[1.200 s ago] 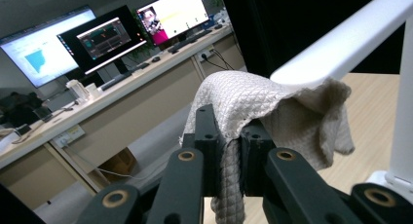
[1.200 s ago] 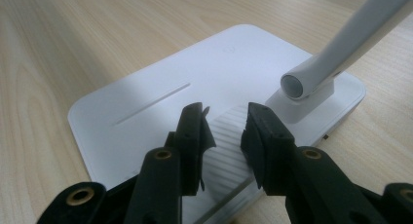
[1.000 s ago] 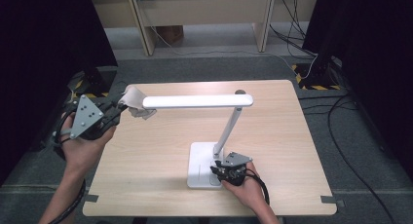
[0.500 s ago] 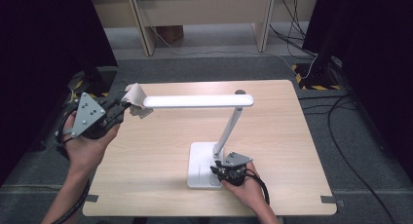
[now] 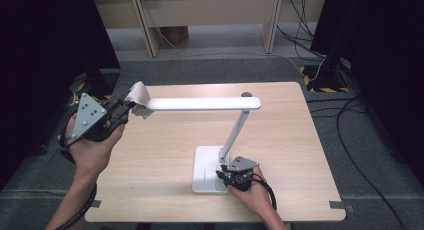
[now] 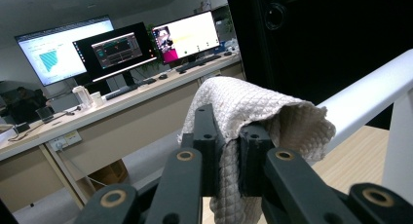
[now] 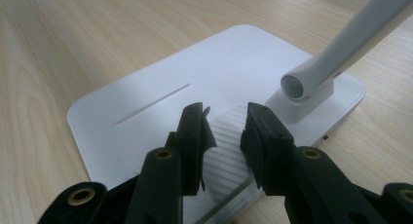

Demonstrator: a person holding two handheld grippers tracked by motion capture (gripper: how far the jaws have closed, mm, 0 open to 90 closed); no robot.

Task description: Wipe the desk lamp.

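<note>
**A:** So what are you working on there? Looks like a light wood-grain table [image 5: 165, 190] on grey carpet, with dark curtains on both sides and pale desk legs past the far edge.

**B:** Yep, and from your left gripper view there's a long desk with three lit monitors [image 6: 117, 48] behind it all. Cables run over the floor off the table's far right corner, by the black-and-yellow tape.

**A:** What's on the table itself?

**B:** Just the white desk lamp [image 5: 210, 104]. Its flat rounded base [image 7: 146, 112] sits near the near edge, a bit right of the middle. A slim stem leans up from it, and the long light bar runs level toward the left edge.

**A:** And your hands?

**B:** Your left gripper [image 5: 117, 115] is up by the far left corner, jaws clenched on a beige quilted cloth [image 6: 248, 107]. The cloth bunches over the jaw tips and sits right at the bar's left end. Whether it's actually touching the bar, I can't tell. Your right gripper [image 5: 226, 173] is down on the base's near right part, jaws parted, tips resting over a ribbed patch beside the stem's round socket, grasping nothing.

**A:** Anything in the way?

**B:** Not much. The lamp's stem stands between your two hands. The base looks like smooth matte plastic with a thin groove in it.
</note>
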